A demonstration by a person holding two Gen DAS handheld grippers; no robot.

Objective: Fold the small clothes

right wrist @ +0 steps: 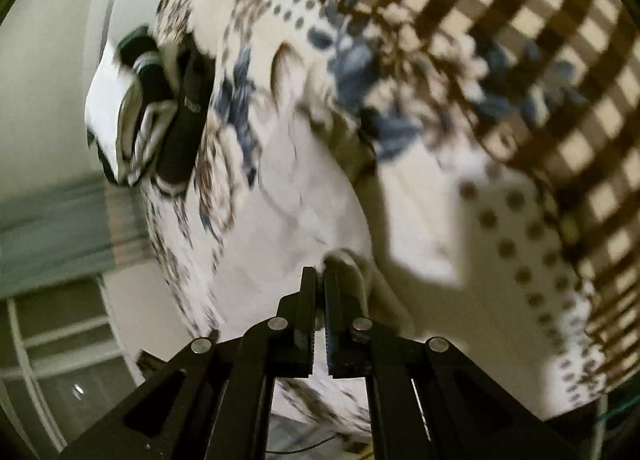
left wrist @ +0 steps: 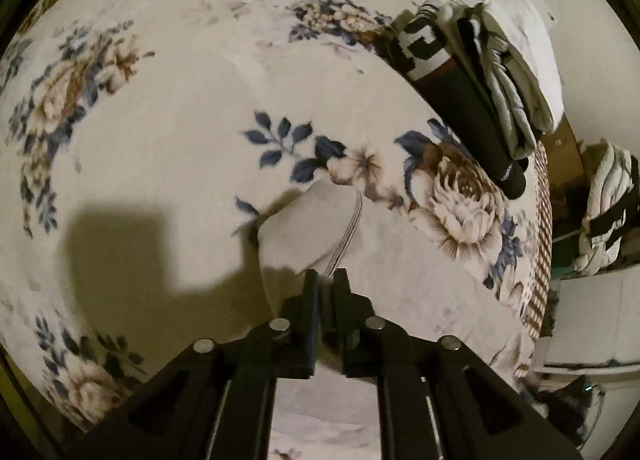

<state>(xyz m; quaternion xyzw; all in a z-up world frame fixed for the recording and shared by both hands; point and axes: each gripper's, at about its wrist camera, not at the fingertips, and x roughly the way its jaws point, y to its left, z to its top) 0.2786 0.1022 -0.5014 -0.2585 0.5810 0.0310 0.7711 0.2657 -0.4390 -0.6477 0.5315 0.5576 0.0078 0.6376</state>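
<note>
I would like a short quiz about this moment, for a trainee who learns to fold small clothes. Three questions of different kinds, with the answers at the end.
1. True or false: the left gripper is shut on the white sock.
2. Multiple choice: where is the pile of folded clothes in the left wrist view? A) under the left gripper B) at the upper right, near the edge of the floral blanket C) inside a drawer
3. Fill the gap: the right gripper pinches a piece of ____ fabric.

Key: 1 true; 2 B; 3 white
</note>
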